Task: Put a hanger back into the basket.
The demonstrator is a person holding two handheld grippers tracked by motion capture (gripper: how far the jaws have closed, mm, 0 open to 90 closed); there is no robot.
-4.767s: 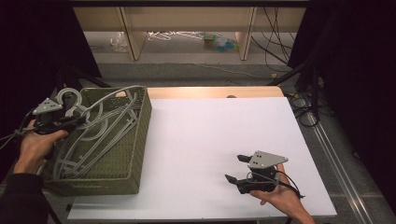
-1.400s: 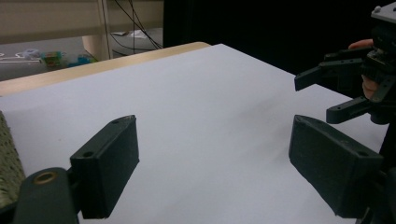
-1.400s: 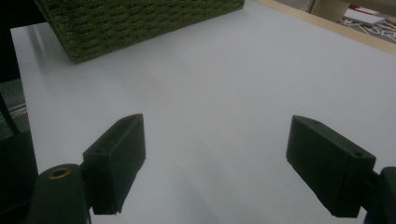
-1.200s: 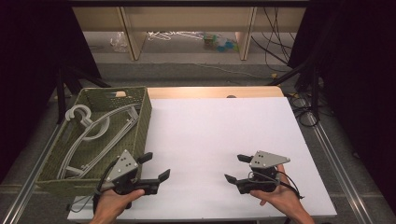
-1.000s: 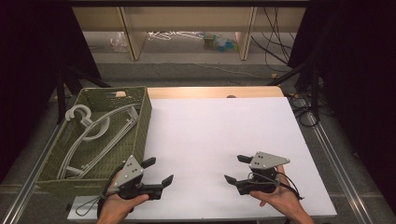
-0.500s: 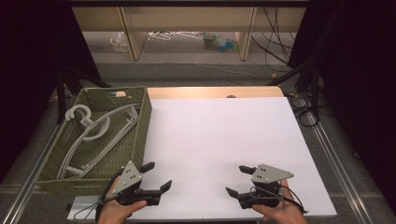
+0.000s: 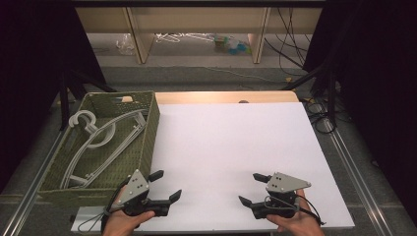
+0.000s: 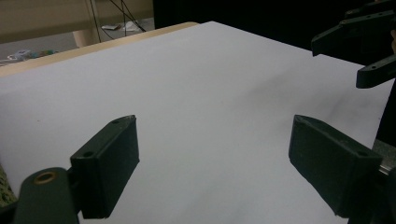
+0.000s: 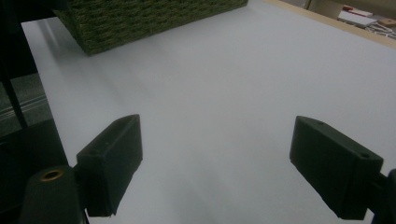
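holding both tools low at the near edge, we have the left gripper [image 7: 163, 187] with its jaws spread wide and nothing between them, and the right gripper [image 7: 253, 191] just as wide and just as empty. both hover over the bare white table [image 7: 231, 137], well apart from each other. the grey hangers [image 7: 101, 140] lie tangled in the green woven basket [image 7: 150, 132] at the left, just beside our left gripper. we judge the step in hand to be a rest between moves. to do it well, we keep the jaws parted and level, clear of the basket wall, and pick one hanger arm lying free on top, away from the tangle.
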